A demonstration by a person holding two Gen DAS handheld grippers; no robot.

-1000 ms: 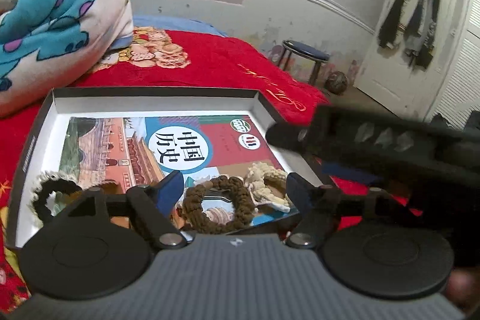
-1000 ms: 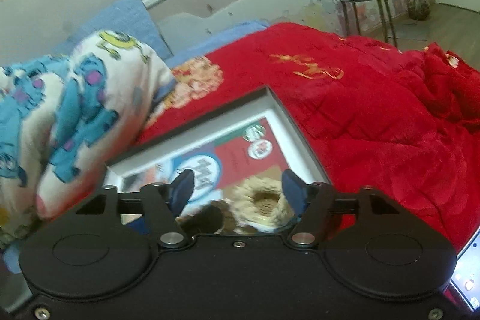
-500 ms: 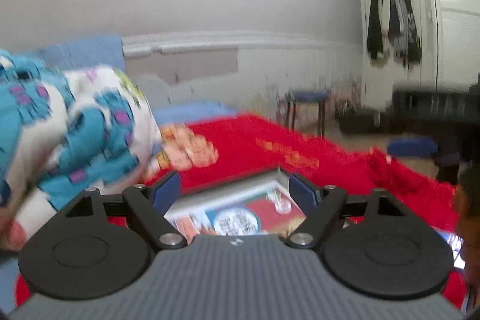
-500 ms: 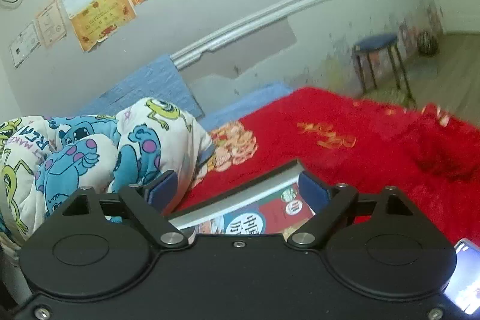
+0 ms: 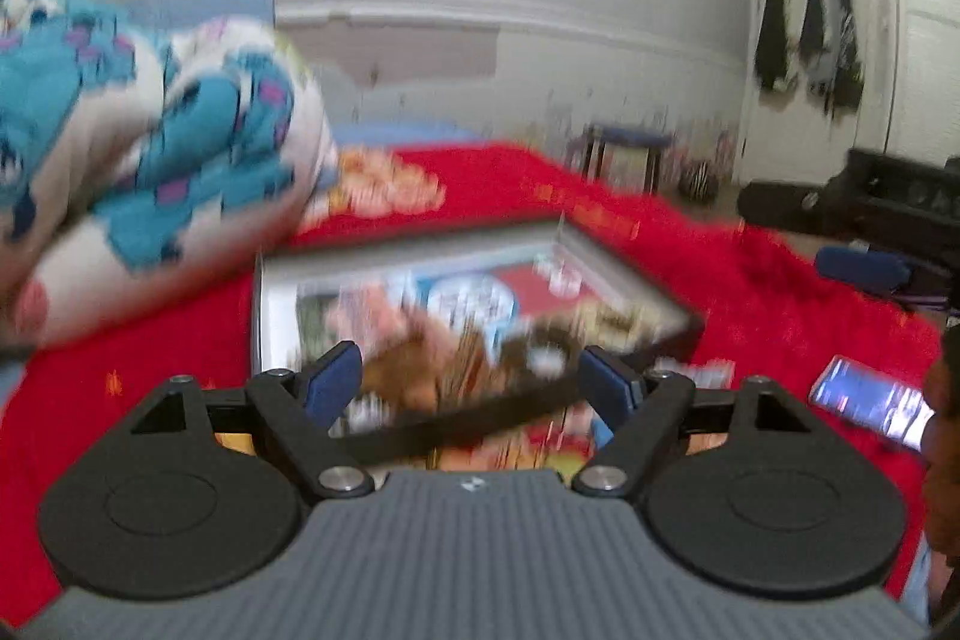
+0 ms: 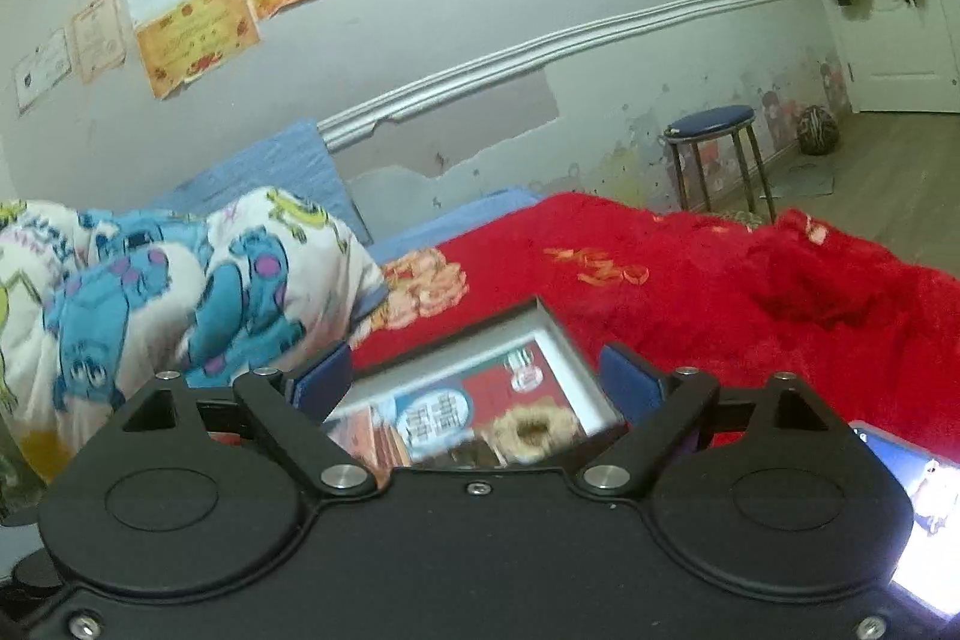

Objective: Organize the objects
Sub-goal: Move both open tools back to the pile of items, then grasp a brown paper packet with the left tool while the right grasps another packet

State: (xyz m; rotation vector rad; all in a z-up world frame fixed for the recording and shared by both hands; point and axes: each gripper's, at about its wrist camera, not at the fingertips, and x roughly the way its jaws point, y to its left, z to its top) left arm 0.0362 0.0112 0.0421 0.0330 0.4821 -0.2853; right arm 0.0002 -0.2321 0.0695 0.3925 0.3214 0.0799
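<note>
Hovering empty over the tray (image 5: 636, 274), left gripper (image 5: 471, 382) and right gripper (image 6: 474, 379) gape wide apart.

- Left gripper (image 5: 471, 376) is hanging over the box's near edge, jaws standing wide, nothing between them.
- Box (image 5: 636, 295) is lying on the red blanket (image 5: 750, 316); contents blurred.
- Phone (image 5: 870, 403) is glowing toward the blanket's right edge.
</note>
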